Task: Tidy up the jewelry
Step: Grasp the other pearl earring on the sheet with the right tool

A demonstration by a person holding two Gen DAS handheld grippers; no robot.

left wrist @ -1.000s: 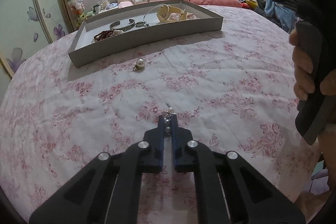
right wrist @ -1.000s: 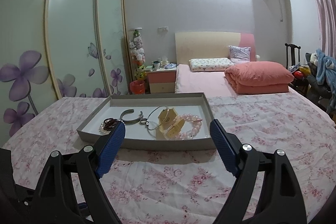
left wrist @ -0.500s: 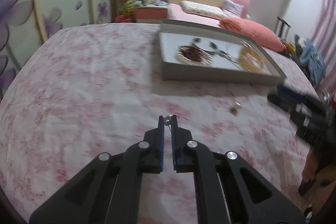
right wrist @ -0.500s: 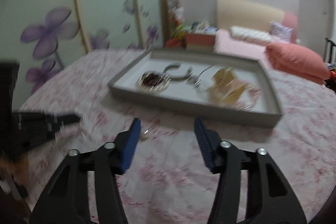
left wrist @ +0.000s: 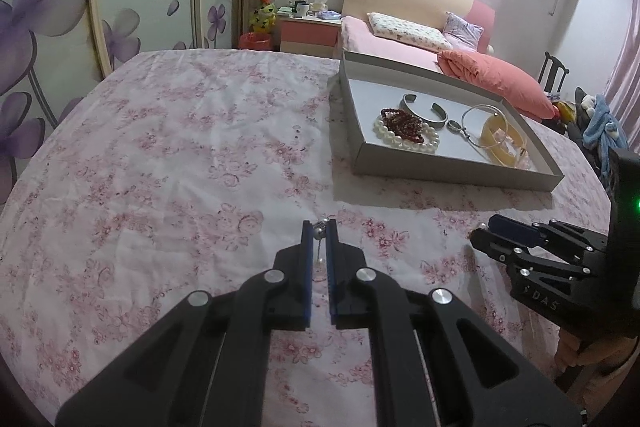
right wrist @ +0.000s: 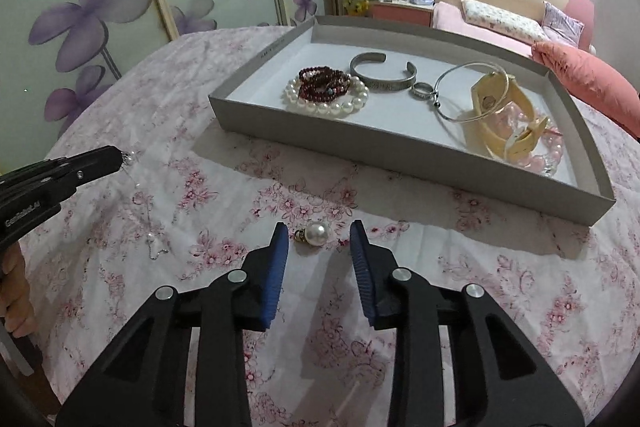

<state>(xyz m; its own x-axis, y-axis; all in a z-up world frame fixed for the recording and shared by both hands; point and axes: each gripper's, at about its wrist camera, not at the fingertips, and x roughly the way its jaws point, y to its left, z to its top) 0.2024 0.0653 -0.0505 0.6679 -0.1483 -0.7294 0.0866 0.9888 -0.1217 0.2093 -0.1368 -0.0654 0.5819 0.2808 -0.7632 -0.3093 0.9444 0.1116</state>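
The right gripper has dropped to the floral surface, its jaws narrowing around, apparently not yet touching, a pearl earring beside the tray. The left gripper holds a pearl chain pinched.

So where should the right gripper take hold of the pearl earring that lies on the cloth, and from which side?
Probably on the round pearl, from above, one pad on each side. The earring lies flat, with its small gold cap pointing left, and that cap looks too small to grip. The right gripper has just been closing, and its open jaws already straddle the pearl.
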